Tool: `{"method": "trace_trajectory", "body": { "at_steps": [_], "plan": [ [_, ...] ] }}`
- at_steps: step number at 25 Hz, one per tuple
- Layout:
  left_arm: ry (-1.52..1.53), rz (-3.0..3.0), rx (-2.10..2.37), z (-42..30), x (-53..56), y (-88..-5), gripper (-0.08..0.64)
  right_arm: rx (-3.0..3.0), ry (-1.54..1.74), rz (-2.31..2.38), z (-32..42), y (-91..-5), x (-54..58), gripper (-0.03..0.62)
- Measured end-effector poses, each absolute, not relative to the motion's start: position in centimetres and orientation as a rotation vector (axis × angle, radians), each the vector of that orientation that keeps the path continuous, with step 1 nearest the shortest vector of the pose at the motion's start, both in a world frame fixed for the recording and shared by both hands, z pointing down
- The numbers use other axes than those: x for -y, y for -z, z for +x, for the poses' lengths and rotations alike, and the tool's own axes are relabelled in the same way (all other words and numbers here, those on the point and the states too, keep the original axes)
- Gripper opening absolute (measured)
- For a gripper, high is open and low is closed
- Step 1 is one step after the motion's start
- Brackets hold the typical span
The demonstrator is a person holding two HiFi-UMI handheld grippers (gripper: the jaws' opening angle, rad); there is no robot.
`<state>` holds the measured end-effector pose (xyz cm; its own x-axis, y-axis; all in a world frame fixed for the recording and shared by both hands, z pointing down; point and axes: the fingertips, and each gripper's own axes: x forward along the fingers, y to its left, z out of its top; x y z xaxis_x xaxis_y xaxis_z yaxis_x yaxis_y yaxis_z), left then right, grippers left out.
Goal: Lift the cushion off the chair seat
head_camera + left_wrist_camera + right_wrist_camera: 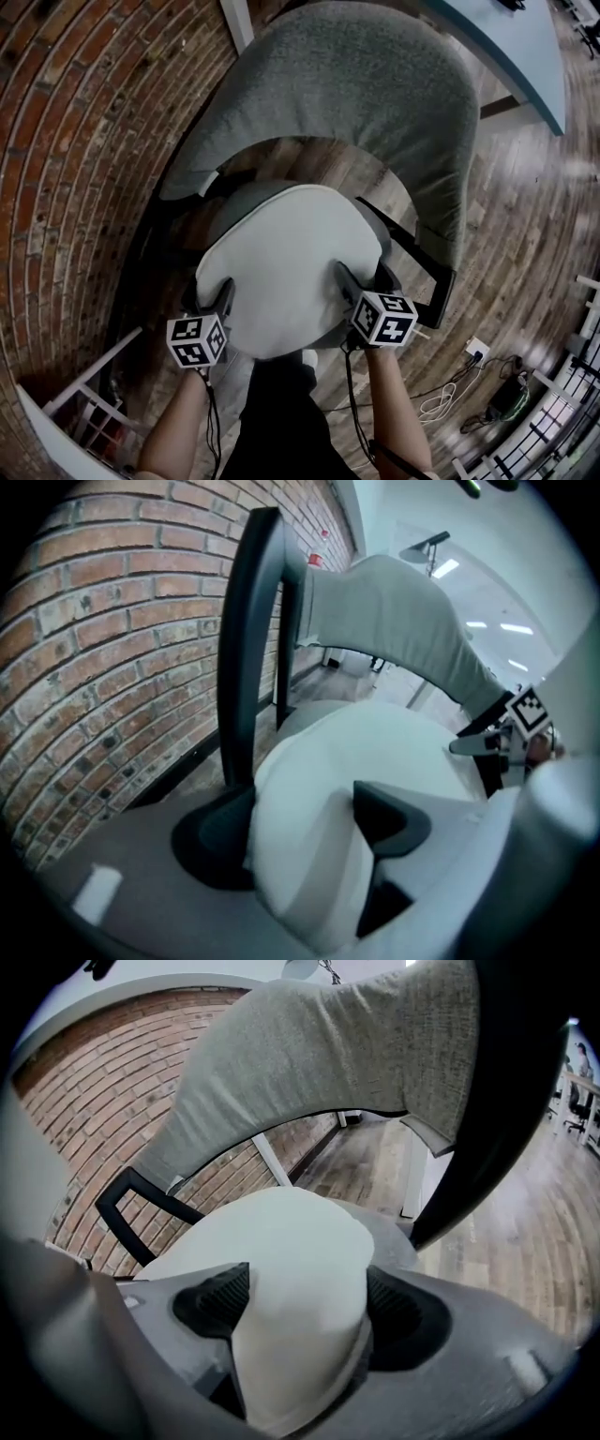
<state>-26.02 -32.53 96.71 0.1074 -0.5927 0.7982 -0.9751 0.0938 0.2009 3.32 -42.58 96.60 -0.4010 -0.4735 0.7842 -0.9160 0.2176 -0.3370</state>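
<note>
Between the fingers of each gripper sits the front edge of the white cushion [286, 267]. The left gripper [208, 300] has its two fingers [389, 822] set wide, one on each side of the cushion's left front corner. They press into the soft stuff so that it dents. The right gripper [366, 286] does the same at the right front corner. Its fingers [214, 1302] stand wide apart, and the cushion fills the whole gap and touches both. So both grippers have hold of the cushion.

Past the fingertips, the rest of the cushion lies on the grey chair seat [253, 192]. Farther on from the fingers rises the grey chair back [375, 94]. Out to the left of the left fingers is a brick wall [75, 141].

The grabbing part looks done. The lifting part is not done yet, I think, because the cushion still rests on the seat. What is left is to raise both grippers together, so the cushion comes up level and clear of the seat.
</note>
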Motion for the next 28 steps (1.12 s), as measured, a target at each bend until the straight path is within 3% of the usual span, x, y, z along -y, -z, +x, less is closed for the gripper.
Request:
{"method": "trace_trajectory", "body": {
  "at_steps": [5,12,18,28],
  "plan": [
    [-0.702,1.666,1.617,-24.7,33.1,-95.5,0.148,1.995,-1.099,1.292,3.4,-95.3,42.8,0.266],
    [-0.665,1.67,1.619,-24.1,33.3,-93.3,0.066,2.044,-1.044,1.262,3.1,-92.2,42.5,0.099],
    [-0.668,1.725,1.632,-22.4,32.9,-91.0,0.048,2.049,-1.012,1.27,3.0,-89.7,41.0,0.065],
    [-0.628,1.8,1.696,-21.0,31.8,-81.7,0.046,2.125,-1.019,1.36,5.0,-79.7,39.3,0.061]
  ]
}}
